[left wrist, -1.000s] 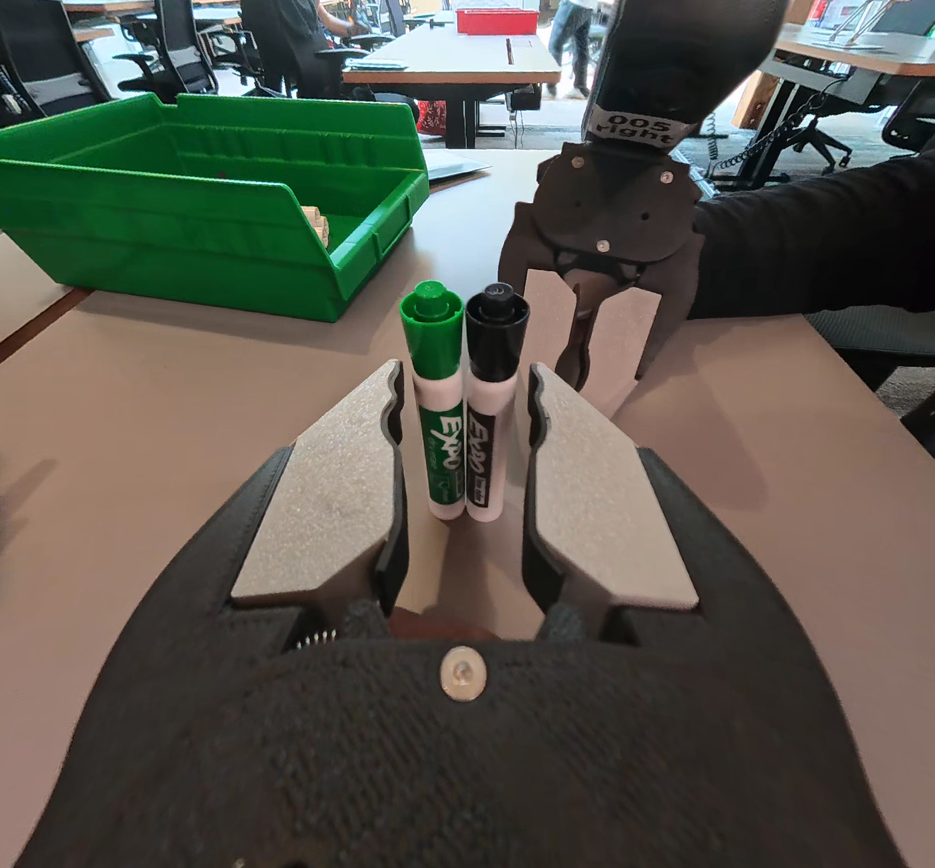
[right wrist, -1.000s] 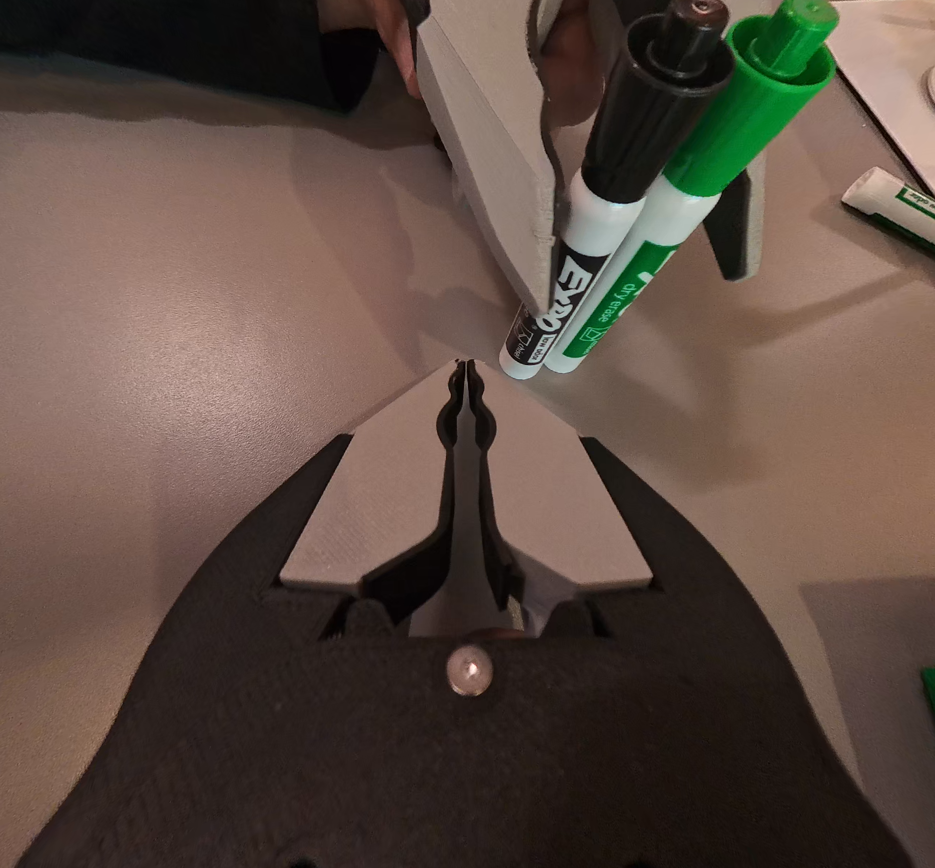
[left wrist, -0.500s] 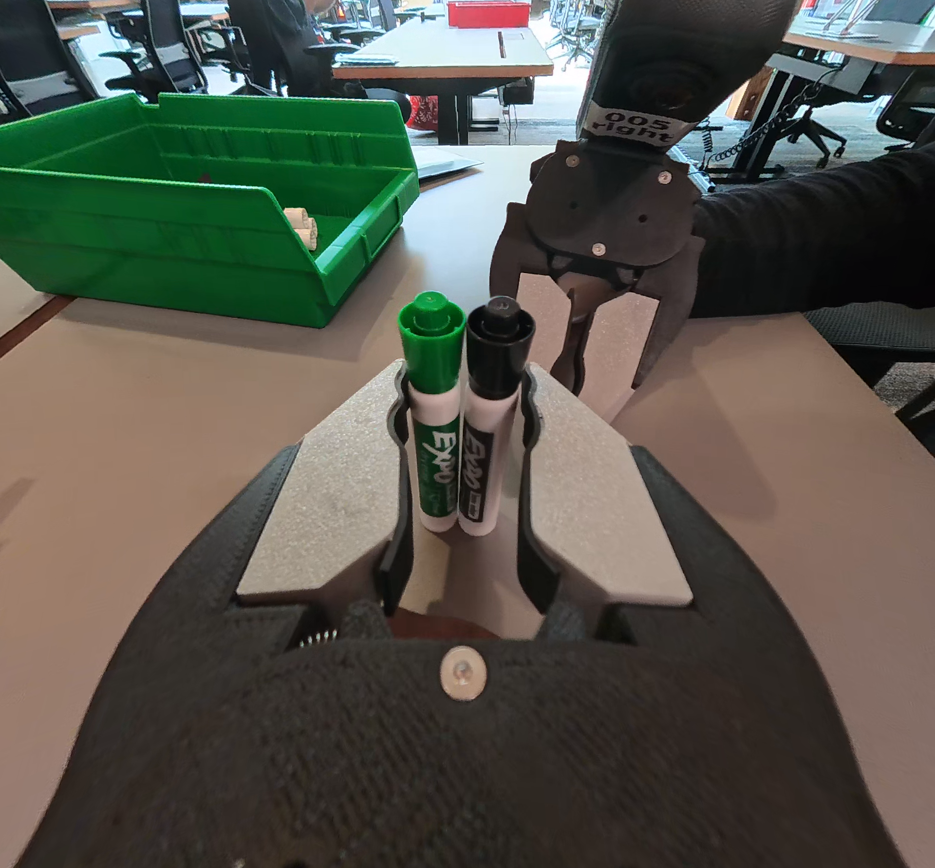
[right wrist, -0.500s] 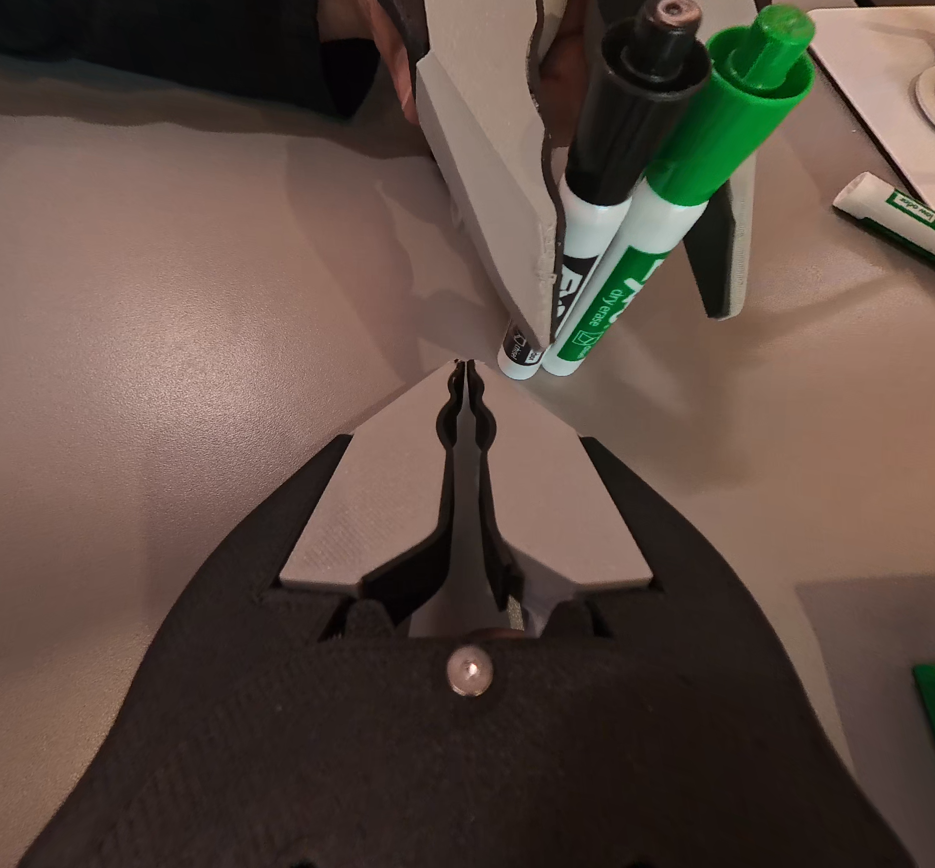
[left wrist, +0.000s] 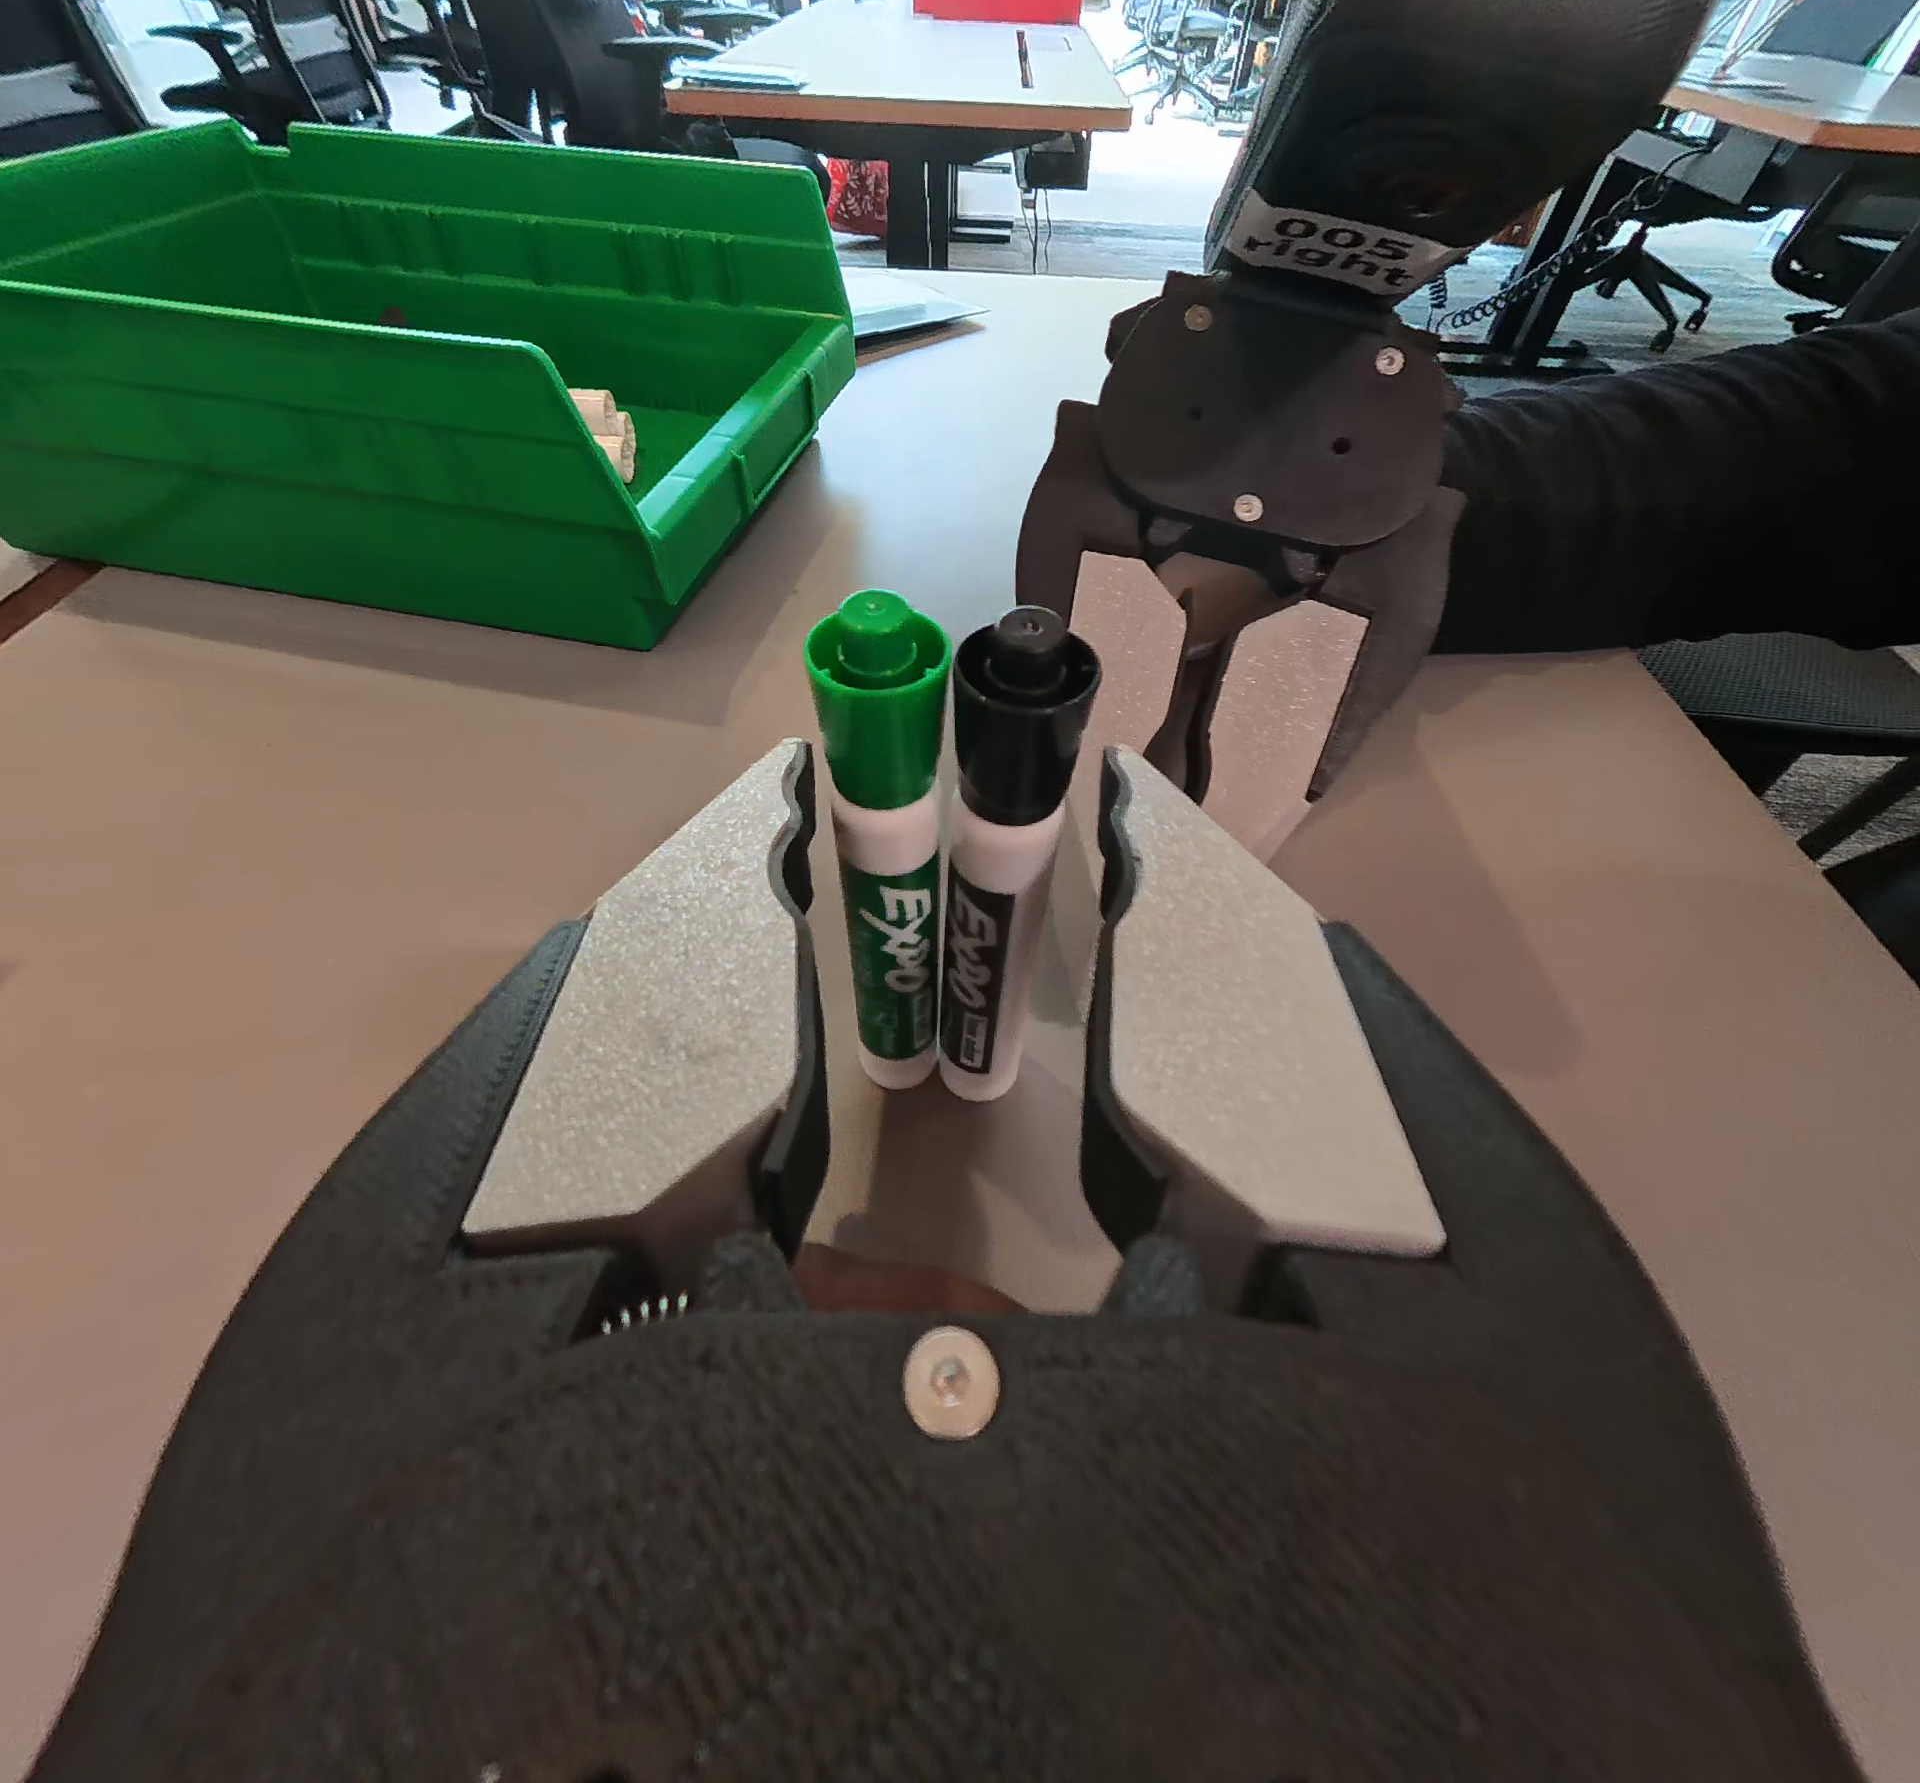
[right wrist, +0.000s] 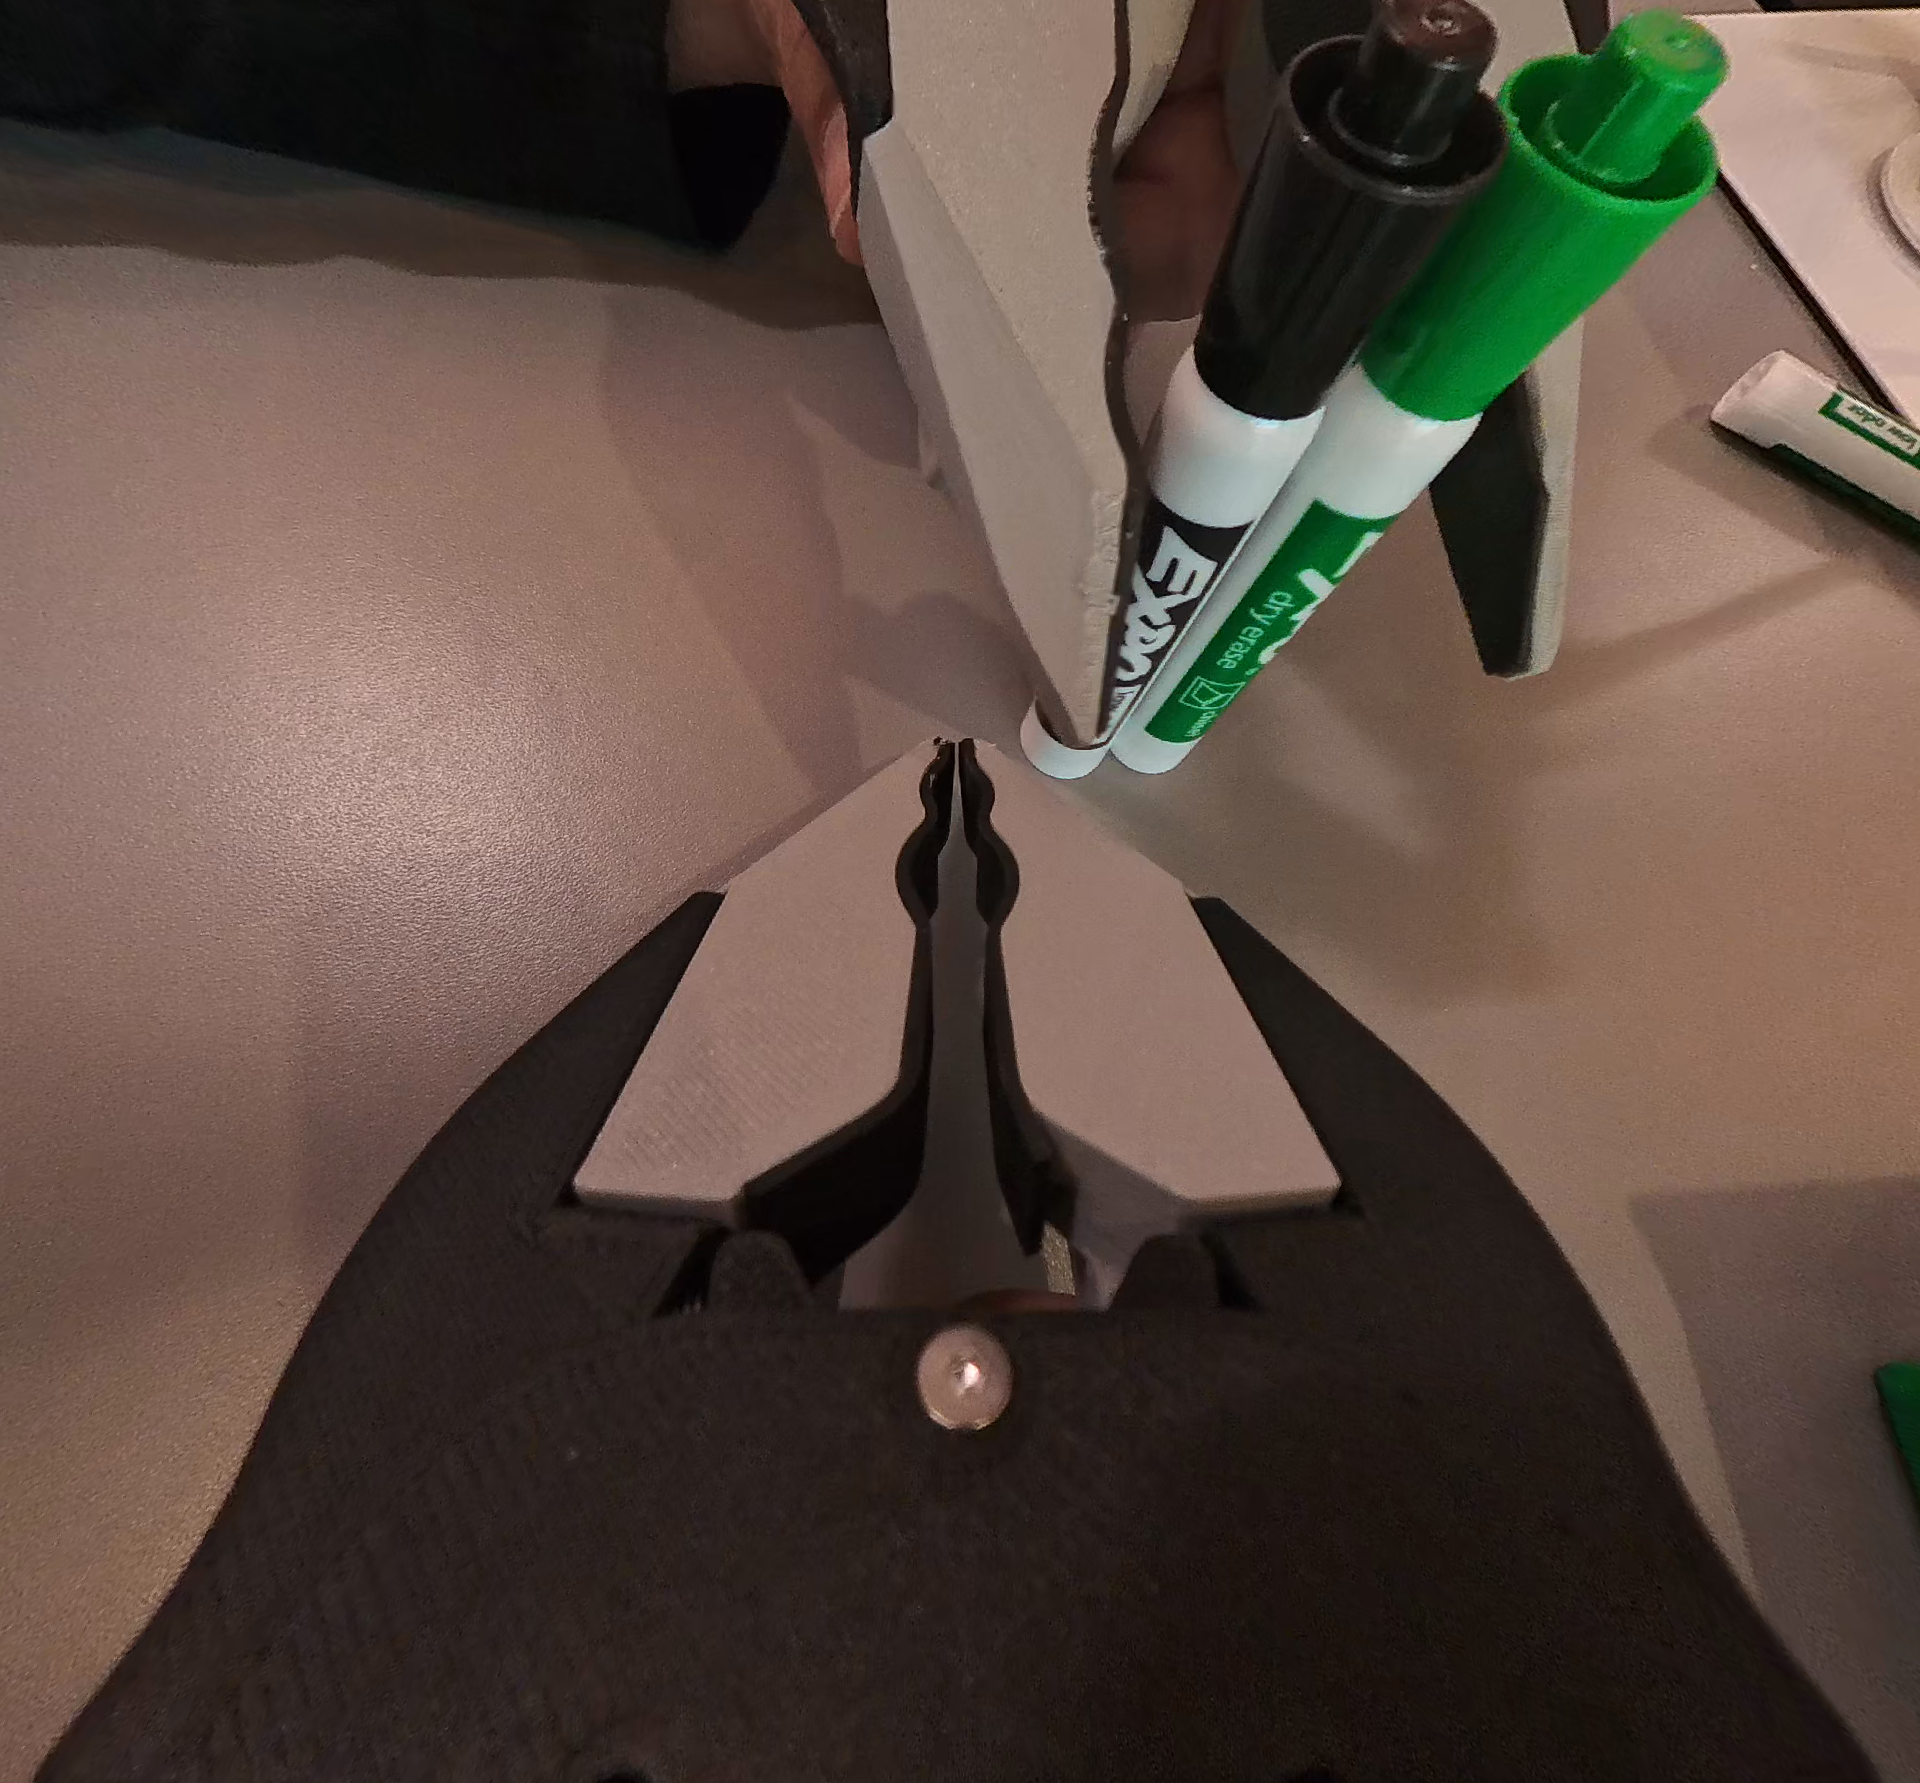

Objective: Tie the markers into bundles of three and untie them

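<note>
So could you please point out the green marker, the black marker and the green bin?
green marker [left wrist: 881,736], left wrist view, on its cap.
black marker [left wrist: 1023,736], left wrist view, on its cap.
green bin [left wrist: 312,445], left wrist view, on its front wall.

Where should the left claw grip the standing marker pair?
On the white barrels just under the caps, one pad outside the green marker, one outside the black marker. They stand upright, side by side, so squeezing along the row likely keeps them together. The left claw straddles them, open.

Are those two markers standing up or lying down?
Standing upright: the green marker and black marker rest on their ends on the table, caps up, side by side.
</note>
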Action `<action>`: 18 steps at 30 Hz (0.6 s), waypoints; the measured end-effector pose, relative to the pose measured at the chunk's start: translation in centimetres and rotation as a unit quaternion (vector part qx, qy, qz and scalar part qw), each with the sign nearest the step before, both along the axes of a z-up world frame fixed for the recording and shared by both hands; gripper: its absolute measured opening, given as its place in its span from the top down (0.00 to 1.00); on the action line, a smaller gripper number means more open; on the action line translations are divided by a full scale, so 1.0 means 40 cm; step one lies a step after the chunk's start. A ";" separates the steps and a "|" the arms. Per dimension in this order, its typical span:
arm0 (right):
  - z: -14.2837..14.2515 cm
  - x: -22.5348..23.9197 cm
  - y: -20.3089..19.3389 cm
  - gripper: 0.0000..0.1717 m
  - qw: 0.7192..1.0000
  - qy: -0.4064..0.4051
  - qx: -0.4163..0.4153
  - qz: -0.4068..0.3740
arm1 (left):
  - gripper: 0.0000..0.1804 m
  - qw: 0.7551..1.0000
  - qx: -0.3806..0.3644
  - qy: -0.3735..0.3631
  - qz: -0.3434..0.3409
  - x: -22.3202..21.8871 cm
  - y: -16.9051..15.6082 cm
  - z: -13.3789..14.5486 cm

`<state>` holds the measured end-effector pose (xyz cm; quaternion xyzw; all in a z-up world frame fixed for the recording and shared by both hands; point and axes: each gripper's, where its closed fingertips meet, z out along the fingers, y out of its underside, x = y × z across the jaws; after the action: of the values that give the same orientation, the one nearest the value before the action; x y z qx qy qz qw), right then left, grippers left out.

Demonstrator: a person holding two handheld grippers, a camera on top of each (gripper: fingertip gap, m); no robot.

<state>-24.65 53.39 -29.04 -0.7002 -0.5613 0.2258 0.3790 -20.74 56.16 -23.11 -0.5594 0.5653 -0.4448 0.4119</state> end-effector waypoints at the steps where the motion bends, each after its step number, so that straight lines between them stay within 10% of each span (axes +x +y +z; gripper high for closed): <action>1: 0.000 0.000 0.000 1.00 1.000 0.000 0.000 0.000 | 0.70 1.000 -0.001 0.001 -0.003 0.000 -0.002 -0.001; 18: -0.002 0.000 0.001 1.00 1.000 -0.002 -0.001 -0.001 | 0.72 0.999 -0.021 -0.004 -0.046 0.000 -0.017 0.004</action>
<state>-24.66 53.42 -29.11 -0.7014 -0.5611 0.2251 0.3775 -20.75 55.47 -22.96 -0.5397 0.5793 -0.4774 0.3811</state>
